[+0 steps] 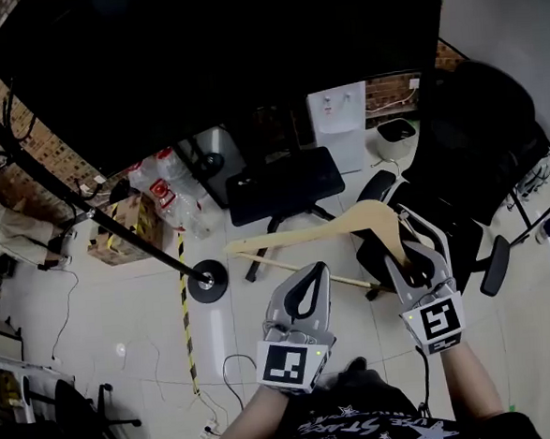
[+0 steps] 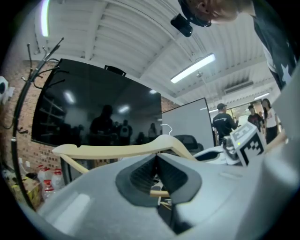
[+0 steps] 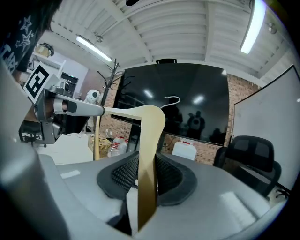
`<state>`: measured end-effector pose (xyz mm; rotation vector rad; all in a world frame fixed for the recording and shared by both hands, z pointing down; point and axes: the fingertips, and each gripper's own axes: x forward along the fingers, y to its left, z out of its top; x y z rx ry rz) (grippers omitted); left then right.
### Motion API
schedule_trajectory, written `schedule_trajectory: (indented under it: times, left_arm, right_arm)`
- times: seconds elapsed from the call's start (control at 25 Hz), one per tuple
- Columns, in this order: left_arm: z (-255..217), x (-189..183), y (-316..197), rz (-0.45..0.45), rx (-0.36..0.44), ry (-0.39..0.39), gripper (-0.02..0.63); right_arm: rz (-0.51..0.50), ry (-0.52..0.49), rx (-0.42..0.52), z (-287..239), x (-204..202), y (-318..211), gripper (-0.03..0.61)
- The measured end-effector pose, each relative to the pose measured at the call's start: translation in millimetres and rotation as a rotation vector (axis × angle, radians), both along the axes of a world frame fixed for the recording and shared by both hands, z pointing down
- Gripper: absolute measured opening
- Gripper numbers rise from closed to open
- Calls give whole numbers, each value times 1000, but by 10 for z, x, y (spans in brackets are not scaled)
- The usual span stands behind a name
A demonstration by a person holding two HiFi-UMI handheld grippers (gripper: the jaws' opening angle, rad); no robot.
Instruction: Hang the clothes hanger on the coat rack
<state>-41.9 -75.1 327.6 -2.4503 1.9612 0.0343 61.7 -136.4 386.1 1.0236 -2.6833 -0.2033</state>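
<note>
A pale wooden clothes hanger (image 1: 350, 223) with a metal hook (image 3: 172, 99) is held out level over the floor. My right gripper (image 1: 411, 251) is shut on its right arm, and the wood stands clamped between the pads (image 3: 147, 159). My left gripper (image 1: 314, 269) is just left of it with its fingertips meeting (image 2: 157, 157) and nothing pinched there. The hanger's lower bar (image 1: 259, 260) passes under those tips. The black coat rack (image 1: 115, 220) stands to the left on a round base (image 1: 207, 282). Its hooks (image 2: 44, 56) show against the brick wall.
A large dark screen (image 1: 217, 68) fills the wall ahead. Black office chairs (image 1: 282, 185) (image 1: 477, 153), a white water dispenser (image 1: 339, 125), a cardboard box (image 1: 130, 229) with plastic bottles and striped floor tape (image 1: 183, 305) lie around. People stand at the far right (image 2: 225, 124).
</note>
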Motion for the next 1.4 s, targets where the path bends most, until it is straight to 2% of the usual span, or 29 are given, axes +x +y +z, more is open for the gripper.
schedule_trajectory:
  times: [0.2, 0.48, 0.64, 0.84, 1.04, 1.4]
  left_arm:
    - [-26, -628, 289, -143, 7, -11, 5]
    - [-95, -1739, 900, -350, 27, -34, 5]
    - [-144, -2273, 1251, -435, 39, -35, 5]
    - [-256, -2894, 1541, -495, 61, -19, 5]
    - [-309, -3449, 1794, -532, 84, -45, 5]
    - [-530, -4239, 2015, -545, 105, -90, 5]
  right_arm:
    - [-155, -5, 17, -111, -743, 153, 100]
    - [-353, -13, 43, -194, -1958, 563, 100]
    - [-445, -33, 51, -318, -2584, 817, 100]
    - [-526, -51, 109, -533, -3324, 1076, 100]
    - [-610, -59, 178, -681, -3940, 1309, 100]
    - [-646, -50, 248, -952, -4815, 1543, 100]
